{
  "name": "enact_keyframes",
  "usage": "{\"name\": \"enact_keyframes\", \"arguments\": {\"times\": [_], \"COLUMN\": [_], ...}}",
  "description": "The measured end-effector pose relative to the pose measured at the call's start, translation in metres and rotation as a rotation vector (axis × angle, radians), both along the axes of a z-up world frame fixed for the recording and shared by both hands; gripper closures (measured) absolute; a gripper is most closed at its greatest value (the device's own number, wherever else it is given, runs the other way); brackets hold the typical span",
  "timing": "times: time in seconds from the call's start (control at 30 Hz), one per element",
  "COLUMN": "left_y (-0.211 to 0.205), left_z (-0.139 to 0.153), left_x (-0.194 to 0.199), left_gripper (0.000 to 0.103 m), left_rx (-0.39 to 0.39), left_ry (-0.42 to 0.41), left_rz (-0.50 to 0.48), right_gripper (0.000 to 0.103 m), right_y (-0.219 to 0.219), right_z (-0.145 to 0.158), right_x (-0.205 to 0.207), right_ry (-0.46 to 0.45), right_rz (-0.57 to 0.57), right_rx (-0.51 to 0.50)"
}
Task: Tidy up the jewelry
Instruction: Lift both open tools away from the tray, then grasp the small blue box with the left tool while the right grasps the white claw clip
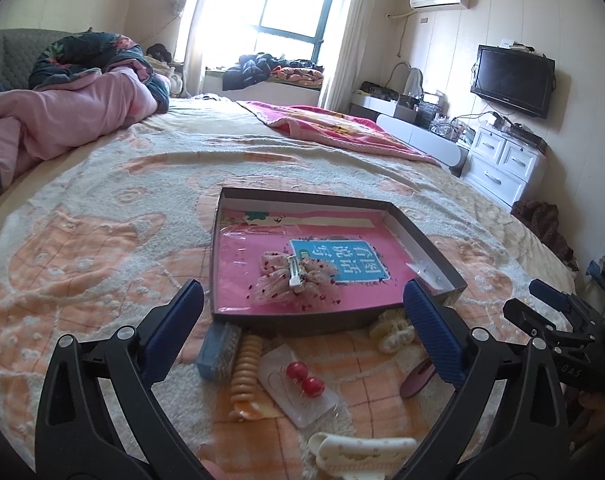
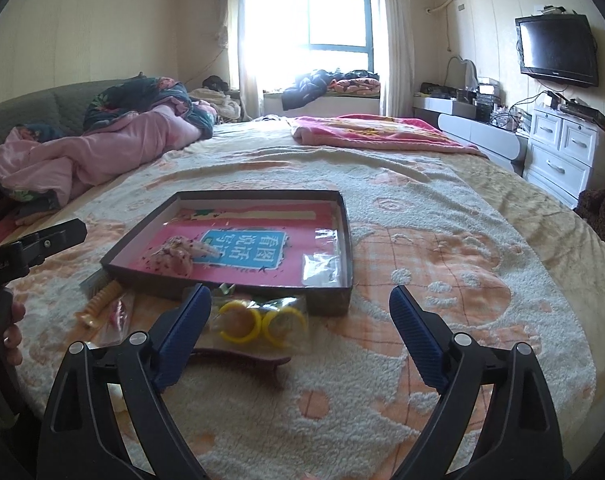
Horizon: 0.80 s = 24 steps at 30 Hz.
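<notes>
Jewelry mostly outside the tray (image 1: 422, 224) for now: only the pink bow clip (image 1: 294, 280) and a clear packet (image 2: 320, 264) lie inside it, on the pink liner. Your left gripper (image 1: 302, 328) is spread wide and empty, fingers (image 1: 174, 332) hanging over the pile just in front of the tray's near wall. Below that wall sit the blue sparkly clip (image 1: 218, 352), the beige coil clip (image 1: 244, 368), the red bead earrings (image 1: 304, 378) on their clear card, the cream claw clips (image 1: 394, 330), a mauve clip (image 1: 416, 376), and nearest the camera a white clip (image 1: 362, 450). Your right gripper (image 2: 298, 328) is also released, nothing in it, hovering in front of the tray's near right corner with the bagged yellow rings (image 2: 262, 320) just ahead of its left finger. Step in hand looks like choosing the next piece to pick, no grasp begun. Next move, likely: drop one gripper onto a single item, rings for the right or earrings card for the left, close on it, lift over the wall, release inside. Watch the thin plastic: the card lies flat on the fuzzy bed cover (image 2: 442, 264), so get one finger under an edge.
</notes>
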<state>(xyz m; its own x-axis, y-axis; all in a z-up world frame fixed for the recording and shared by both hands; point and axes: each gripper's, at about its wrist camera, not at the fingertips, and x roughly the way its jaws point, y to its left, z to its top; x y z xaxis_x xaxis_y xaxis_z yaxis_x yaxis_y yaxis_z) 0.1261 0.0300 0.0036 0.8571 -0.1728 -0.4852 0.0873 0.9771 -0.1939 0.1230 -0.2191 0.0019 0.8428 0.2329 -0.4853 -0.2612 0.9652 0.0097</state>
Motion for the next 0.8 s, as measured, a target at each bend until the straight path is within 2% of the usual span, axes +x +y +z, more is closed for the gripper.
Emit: {"name": "enact_keyframes", "arguments": {"times": [0.4, 0.8], "left_y": [0.013, 0.031], "left_z": [-0.006, -0.015], "left_x": [-0.018, -0.019], "left_gripper": [0.011, 0.011], "left_rx": [0.029, 0.032], "left_ry": [0.025, 0.065], "left_rz": [0.033, 0.09], "right_gripper": [0.015, 0.015], "right_y": [0.021, 0.055], "right_z": [-0.004, -0.004], "right_x": [-0.018, -0.035], "right_ry": [0.012, 0.012], "right_rz": [0.08, 0.207], "right_rx": [-0.009, -0.035]}}
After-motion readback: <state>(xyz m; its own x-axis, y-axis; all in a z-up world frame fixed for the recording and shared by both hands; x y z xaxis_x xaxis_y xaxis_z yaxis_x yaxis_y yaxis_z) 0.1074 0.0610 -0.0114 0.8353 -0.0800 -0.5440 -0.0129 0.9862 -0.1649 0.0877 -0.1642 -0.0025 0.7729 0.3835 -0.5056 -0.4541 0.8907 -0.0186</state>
